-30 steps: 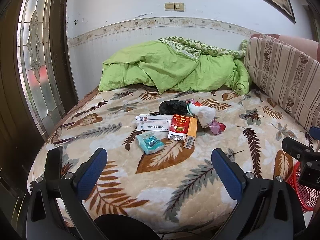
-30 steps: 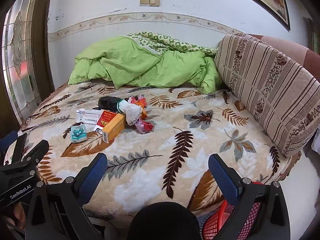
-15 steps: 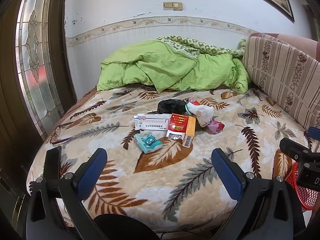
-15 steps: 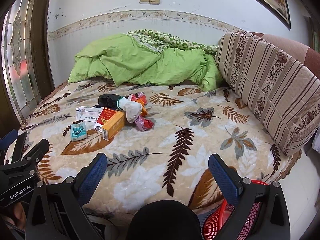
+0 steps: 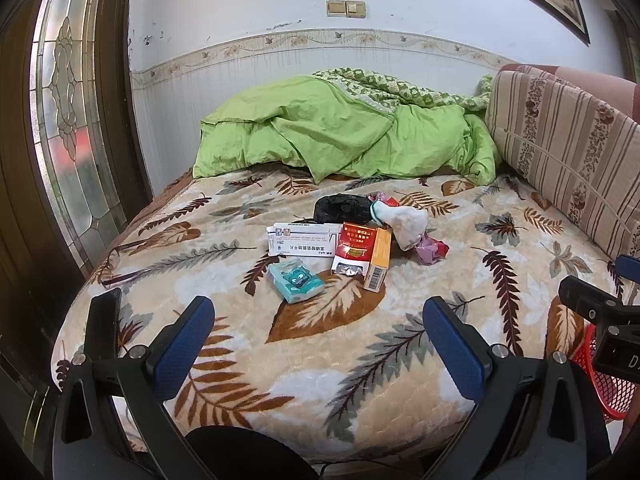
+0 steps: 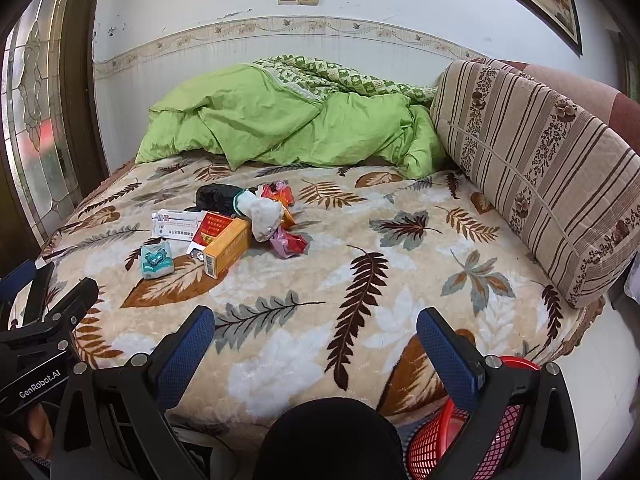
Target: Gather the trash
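Plush leaf-patterned beige blanket (image 5: 320,344) ahead of both grippers, red mesh plastic basket (image 6: 436,444) half hidden under right gripper (image 6: 316,344), left gripper (image 5: 318,332) and right both spread wide and empty, litter pile well beyond fingertips, orange cardboard box (image 5: 378,260), teal tissue packet (image 5: 298,282), crumpled wrappers indistinct.

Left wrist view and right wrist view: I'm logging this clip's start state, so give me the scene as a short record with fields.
setting: bed with leaf-print blanket, green duvet at the far end
trash pile: teal tissue pack, white medicine box, red packet, orange box, black bag, white wad, pink wrapper
bin: red mesh basket on the floor at the bed's near edge
left gripper: jaws open, empty, short of the pile
right gripper: jaws open, empty
progress: nothing picked up yet
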### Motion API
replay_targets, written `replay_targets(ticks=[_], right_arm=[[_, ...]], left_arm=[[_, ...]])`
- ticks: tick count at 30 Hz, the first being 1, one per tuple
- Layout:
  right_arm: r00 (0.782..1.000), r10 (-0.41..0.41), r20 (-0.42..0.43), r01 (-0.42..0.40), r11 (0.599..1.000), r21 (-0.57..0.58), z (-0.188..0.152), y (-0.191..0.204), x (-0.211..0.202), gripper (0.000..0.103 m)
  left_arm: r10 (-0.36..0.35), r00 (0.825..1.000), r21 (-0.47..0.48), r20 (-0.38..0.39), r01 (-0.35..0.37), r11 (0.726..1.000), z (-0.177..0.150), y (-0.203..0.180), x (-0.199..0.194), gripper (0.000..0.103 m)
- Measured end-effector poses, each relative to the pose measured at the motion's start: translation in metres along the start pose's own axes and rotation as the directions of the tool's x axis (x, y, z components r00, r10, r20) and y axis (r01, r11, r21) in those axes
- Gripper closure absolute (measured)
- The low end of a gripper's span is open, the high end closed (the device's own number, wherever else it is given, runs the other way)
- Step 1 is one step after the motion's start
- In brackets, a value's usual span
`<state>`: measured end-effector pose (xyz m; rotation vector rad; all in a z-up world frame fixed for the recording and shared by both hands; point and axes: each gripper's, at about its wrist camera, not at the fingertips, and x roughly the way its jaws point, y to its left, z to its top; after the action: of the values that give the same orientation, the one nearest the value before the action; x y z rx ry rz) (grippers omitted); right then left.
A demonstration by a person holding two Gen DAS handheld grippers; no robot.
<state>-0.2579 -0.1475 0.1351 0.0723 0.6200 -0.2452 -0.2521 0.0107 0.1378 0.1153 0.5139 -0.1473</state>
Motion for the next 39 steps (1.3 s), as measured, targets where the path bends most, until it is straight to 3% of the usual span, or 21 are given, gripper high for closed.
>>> replay_targets(ticks=[15, 19, 22, 26, 30, 33, 35, 37, 39], right_arm=[[0.999, 0.010, -0.041, -0.010, 1.000, 0.009, -0.002, -0.002, 0.015, 0.001], [0.998, 0.021, -0.051, -0.020, 0.999, 0.029, -0.001, -0.006, 0.021, 0.002], [0.997, 0.035, -0.067, -0.032, 0.998, 0.047, 0.000, -0.011, 0.028, 0.006], [0.994, 0.060, -0.091, -0.053, 0.996, 0.078, 0.003, -0.020, 0.038, 0.021], [0.992, 0.071, -0.102, -0.060, 0.993, 0.105, 0.006, -0.027, 0.047, 0.024], [0.991, 0.072, -0.109, -0.060, 0.992, 0.114, 0.007, -0.032, 0.053, 0.025], [0.991, 0.074, -0.116, -0.059, 0.991, 0.122, 0.006, -0.034, 0.058, 0.025], [0.989, 0.080, -0.123, -0.064, 0.990, 0.128, 0.006, -0.037, 0.063, 0.026], [0.988, 0.083, -0.132, -0.066, 0.990, 0.128, 0.006, -0.038, 0.068, 0.028]], left_arm=[[-0.013, 0.999, -0.011, -0.041, 0.013, 1.000, -0.002, 0.000, 0.014, 0.000], [-0.051, 0.996, -0.025, -0.077, 0.049, 0.998, 0.004, 0.003, 0.028, 0.000], [-0.077, 0.993, -0.013, -0.090, 0.076, 0.997, 0.012, 0.000, 0.044, 0.000], [-0.137, 0.982, -0.011, -0.134, 0.136, 0.991, 0.023, -0.007, 0.075, 0.000], [-0.196, 0.961, -0.022, -0.195, 0.196, 0.980, 0.035, -0.021, 0.120, 0.014], [-0.227, 0.940, -0.038, -0.254, 0.225, 0.974, 0.041, -0.034, 0.158, 0.018], [-0.224, 0.931, -0.037, -0.288, 0.223, 0.974, 0.042, -0.041, 0.184, 0.027], [-0.203, 0.921, -0.035, -0.332, 0.203, 0.979, 0.038, -0.048, 0.207, 0.046], [-0.204, 0.906, -0.037, -0.371, 0.205, 0.978, 0.034, -0.053, 0.228, 0.051]])
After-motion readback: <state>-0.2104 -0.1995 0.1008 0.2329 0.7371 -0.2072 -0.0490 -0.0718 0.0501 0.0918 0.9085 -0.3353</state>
